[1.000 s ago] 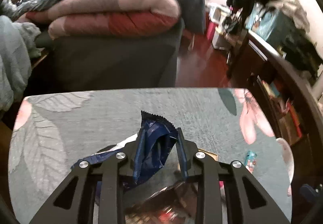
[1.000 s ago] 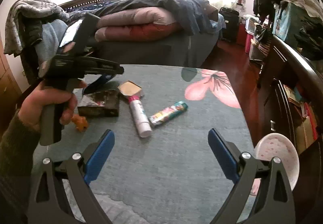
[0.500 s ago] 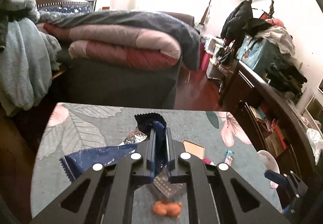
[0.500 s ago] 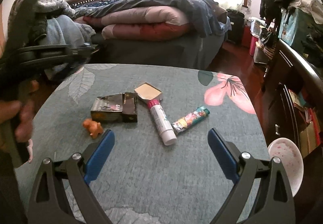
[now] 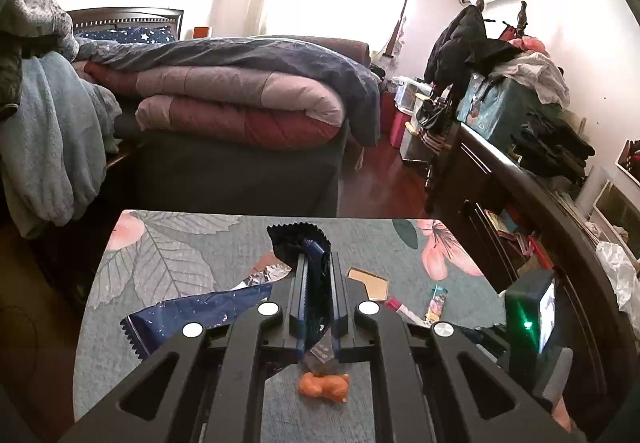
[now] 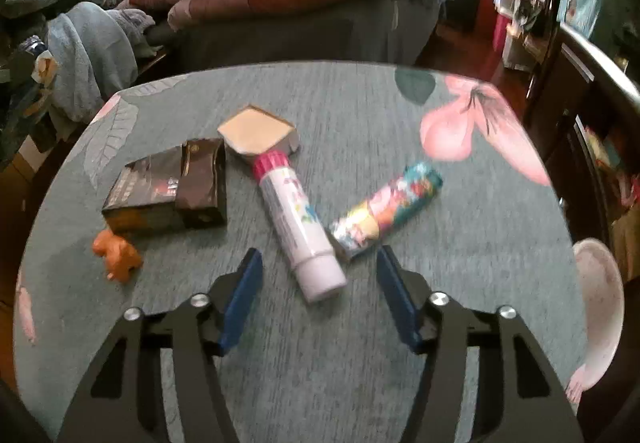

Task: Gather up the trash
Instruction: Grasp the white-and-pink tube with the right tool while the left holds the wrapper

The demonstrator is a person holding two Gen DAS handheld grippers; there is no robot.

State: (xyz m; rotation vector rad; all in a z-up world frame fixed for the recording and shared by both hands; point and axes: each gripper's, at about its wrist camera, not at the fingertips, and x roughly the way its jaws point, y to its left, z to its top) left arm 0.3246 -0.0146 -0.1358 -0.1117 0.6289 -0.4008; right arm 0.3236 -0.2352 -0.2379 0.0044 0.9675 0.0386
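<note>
The left gripper (image 5: 316, 271) is clamped on a dark blue snack wrapper (image 5: 298, 243), holding it above the teal flowered tablecloth (image 5: 180, 255); the wrapper's serrated end sticks up past the fingertips and its long tail trails to the left. The right gripper (image 6: 318, 267) has just been closing, its blue pads (image 6: 244, 291) apart with the end of a white, pink-capped tube (image 6: 298, 219) between them, untouched. A colourful wrapper (image 6: 386, 211) lies just beside the tube.
</note>
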